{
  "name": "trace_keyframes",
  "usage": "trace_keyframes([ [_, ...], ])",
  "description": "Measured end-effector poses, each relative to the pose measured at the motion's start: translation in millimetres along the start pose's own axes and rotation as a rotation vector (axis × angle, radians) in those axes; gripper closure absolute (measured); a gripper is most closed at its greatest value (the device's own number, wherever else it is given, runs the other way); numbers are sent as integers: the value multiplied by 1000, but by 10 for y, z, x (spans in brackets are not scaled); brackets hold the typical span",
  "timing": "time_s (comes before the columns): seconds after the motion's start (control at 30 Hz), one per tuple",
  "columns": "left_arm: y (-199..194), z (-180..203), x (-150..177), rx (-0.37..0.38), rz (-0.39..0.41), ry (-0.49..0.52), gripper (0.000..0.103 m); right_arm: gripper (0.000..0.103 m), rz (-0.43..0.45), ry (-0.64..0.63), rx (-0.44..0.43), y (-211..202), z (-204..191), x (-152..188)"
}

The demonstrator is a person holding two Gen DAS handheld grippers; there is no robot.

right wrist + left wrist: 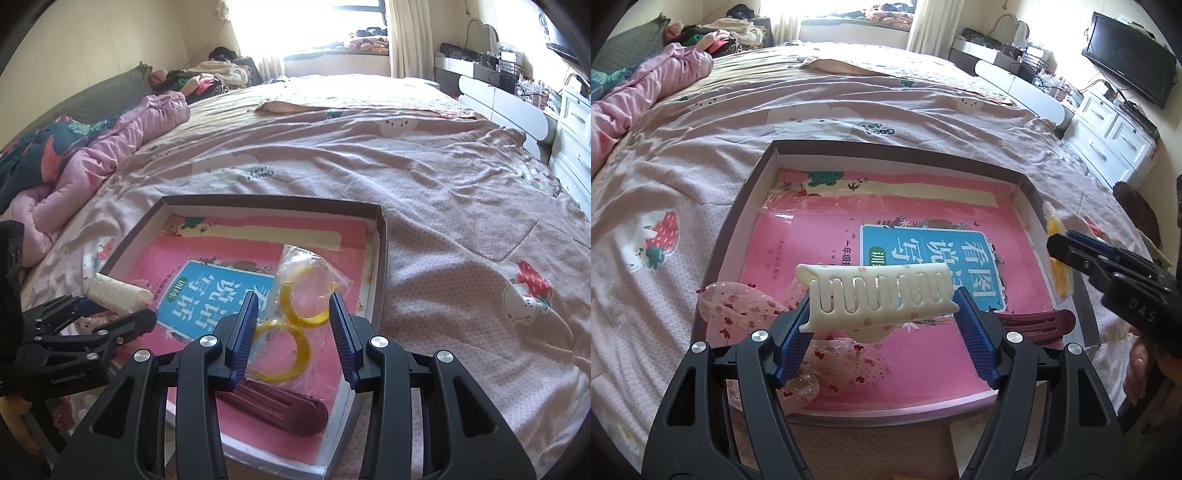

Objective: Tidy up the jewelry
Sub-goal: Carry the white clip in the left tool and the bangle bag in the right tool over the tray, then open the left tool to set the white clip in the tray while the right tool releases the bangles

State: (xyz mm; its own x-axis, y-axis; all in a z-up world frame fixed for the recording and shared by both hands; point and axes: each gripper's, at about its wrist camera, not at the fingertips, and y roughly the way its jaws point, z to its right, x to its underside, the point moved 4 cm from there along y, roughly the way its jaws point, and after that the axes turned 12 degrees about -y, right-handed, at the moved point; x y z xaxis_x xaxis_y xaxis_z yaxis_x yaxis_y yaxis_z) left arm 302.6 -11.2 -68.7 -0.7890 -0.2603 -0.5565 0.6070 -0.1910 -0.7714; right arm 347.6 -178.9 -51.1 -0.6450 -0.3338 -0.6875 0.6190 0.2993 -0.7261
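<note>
A white comb-shaped hair clip [882, 295] is pinched crosswise between the blue pads of my left gripper [884, 297], above the near part of a shallow box [886, 147]. The box holds a pink book [820, 236]. A dark red clip [1034, 321] lies at its near right, and pink see-through bows [738, 310] hang over its near left rim. My right gripper [293, 299] is shut on a clear bag of yellow hoops [306, 280] over the right side of the box [273, 201]. The dark red clip [280, 406] lies just below it. The white clip [118, 293] shows at the left.
The box sits on a bed with a pink printed cover [461, 221]. A bunched pink quilt [646, 92] lies at the far left. White drawers [1115, 133] and a TV [1126, 62] stand to the right. A hand [1137, 365] grips the right tool.
</note>
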Motion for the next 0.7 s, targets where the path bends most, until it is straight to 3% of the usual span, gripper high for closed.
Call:
trace_keyframes([
  [0.27, -2, -27, 7, 1, -3, -8, 39, 65, -31, 11, -2, 169, -6, 60],
  [0.4, -37, -55, 15, -1, 5, -14, 32, 65, -34, 12, -2, 201, -26, 89],
  [0.7, -138, -47, 41, 1, 16, -17, 32, 56, -23, 12, -5, 124, -56, 125],
])
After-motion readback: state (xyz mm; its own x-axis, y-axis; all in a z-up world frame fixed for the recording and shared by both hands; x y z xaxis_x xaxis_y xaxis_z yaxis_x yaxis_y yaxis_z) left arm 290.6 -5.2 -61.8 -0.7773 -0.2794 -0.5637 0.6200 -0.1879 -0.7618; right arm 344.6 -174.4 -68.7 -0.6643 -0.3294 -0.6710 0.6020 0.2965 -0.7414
